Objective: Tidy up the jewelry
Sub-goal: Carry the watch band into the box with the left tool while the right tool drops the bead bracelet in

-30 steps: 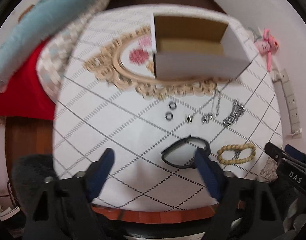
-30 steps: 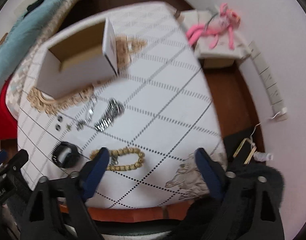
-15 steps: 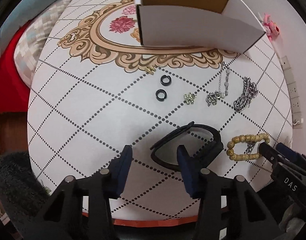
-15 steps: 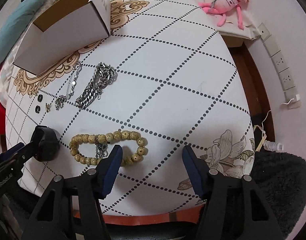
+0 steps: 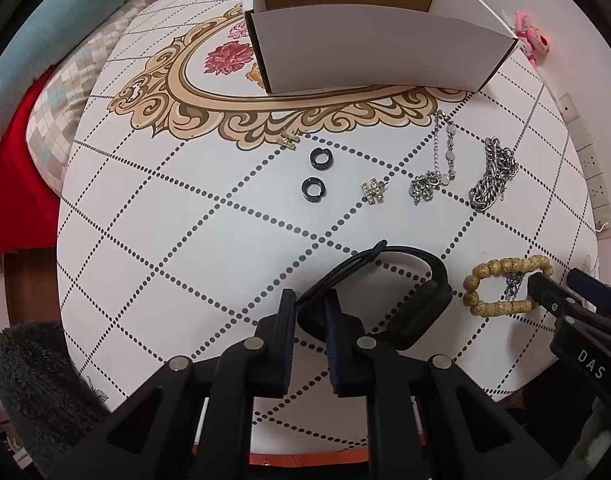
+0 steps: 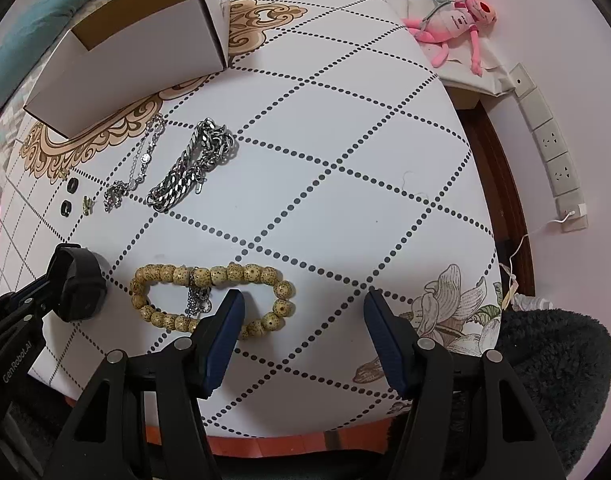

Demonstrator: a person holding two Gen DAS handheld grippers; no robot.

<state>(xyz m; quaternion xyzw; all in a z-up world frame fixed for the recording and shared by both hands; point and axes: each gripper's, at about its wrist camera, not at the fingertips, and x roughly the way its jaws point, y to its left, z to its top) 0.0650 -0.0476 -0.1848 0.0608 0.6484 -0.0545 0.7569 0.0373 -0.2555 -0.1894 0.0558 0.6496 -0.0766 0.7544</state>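
A: Item one, the left gripper (image 5: 310, 312)?
B: Its jaws are nearly together around the thin cord of the black bracelet (image 5: 405, 304), low over the near table edge. Whether the pads actually pinch the cord cannot be told.

A: Item two, the right gripper (image 6: 303, 328)?
B: Jaws wide apart, holding nothing. Its left finger (image 6: 225, 332) overlaps the near side of the beaded bracelet (image 6: 209, 272); the right one stands over bare cloth.

A: Beyond them?
B: A heavy silver chain (image 6: 193, 168) and a thin silver chain (image 6: 141, 164) lie side by side, apart. Left of these are two black rings (image 5: 315, 172) and two gold H charms (image 5: 372, 192), all separate.

A: The container?
B: An open white box (image 5: 377, 40) sits at the far side on the table (image 6: 345, 140), its interior brown.

A: Free room?
B: Bare patterned cloth spreads right of the chains to the table's curved edge. Past that edge lies a pink plush toy (image 6: 457, 20).
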